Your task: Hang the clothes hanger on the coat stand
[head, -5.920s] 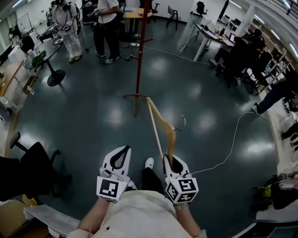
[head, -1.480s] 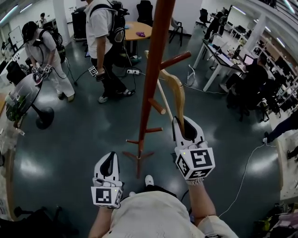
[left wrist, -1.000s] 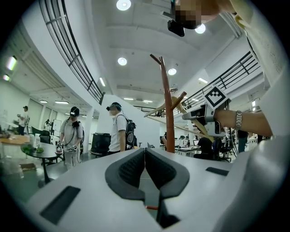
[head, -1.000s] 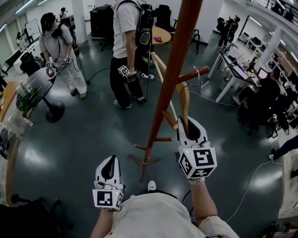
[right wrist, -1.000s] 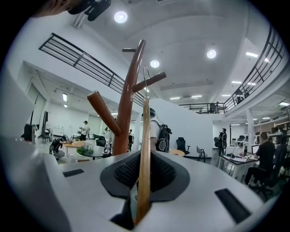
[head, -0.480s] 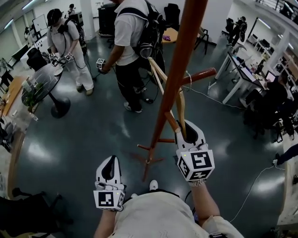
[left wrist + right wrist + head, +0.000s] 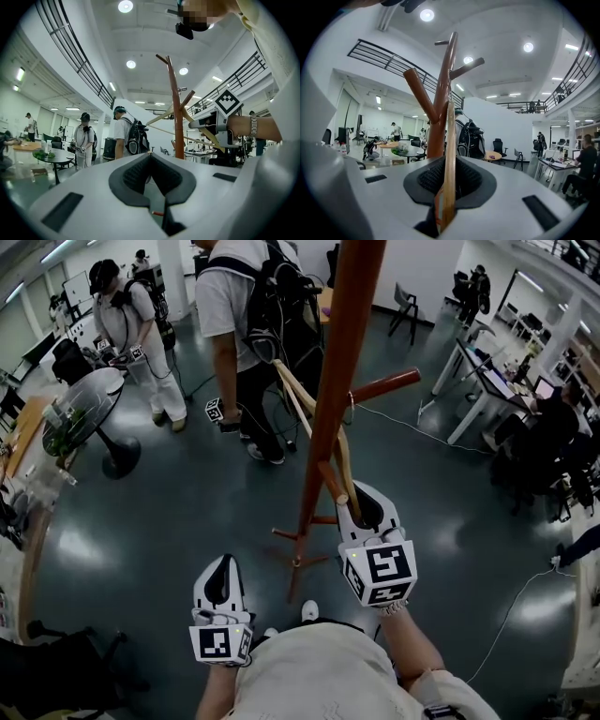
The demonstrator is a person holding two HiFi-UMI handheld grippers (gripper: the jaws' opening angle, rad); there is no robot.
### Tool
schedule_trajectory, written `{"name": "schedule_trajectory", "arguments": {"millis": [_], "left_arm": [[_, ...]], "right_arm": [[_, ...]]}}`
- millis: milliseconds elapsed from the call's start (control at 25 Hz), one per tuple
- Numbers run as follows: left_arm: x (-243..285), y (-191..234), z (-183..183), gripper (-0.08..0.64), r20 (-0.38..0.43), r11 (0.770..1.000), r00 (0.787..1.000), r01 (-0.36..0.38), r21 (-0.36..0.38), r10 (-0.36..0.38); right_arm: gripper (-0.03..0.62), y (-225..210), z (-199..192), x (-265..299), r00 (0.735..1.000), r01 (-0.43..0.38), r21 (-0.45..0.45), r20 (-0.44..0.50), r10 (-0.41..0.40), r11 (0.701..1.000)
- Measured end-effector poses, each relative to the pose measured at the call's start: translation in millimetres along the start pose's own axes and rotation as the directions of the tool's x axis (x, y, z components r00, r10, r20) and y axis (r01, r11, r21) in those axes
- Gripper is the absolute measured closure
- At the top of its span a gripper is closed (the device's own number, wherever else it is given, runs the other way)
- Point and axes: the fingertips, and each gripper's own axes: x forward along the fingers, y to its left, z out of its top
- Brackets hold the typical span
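Note:
The brown coat stand (image 7: 328,418) rises straight ahead of me, with one peg (image 7: 384,385) pointing right and a lower peg (image 7: 332,484) just above my right gripper. The light wooden hanger (image 7: 309,418) slants up to the left, across the pole. My right gripper (image 7: 361,501) is shut on the hanger's lower end. In the right gripper view the hanger (image 7: 449,154) stands edge-on between the jaws, with the stand (image 7: 440,108) close behind. My left gripper (image 7: 225,565) hangs low at the left, shut and empty; its view shows the stand (image 7: 176,112) and the hanger (image 7: 161,116).
A person with a backpack (image 7: 253,324) stands just beyond the stand, another person (image 7: 117,315) further left. A round table with plants (image 7: 84,399) is at the left, desks (image 7: 487,381) at the right. The stand's feet (image 7: 298,561) spread on the floor by my shoe.
My right gripper has carried the hanger left, in close to the pole under the lower peg. The person with the backpack has turned and stepped nearer. The left gripper has stayed put.

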Motion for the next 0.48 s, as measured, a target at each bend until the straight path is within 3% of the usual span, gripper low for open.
{"name": "schedule_trajectory", "arguments": {"millis": [480], "left_arm": [[-1.1,-5.2,-6.4,0.546,-0.01,1.0,1.0,-0.027,-0.006,0.027]], "right_arm": [[0.525,-3.5,9.6,-8.3,0.997,-0.048,-0.04,0.065,0.05,0.998]]}}
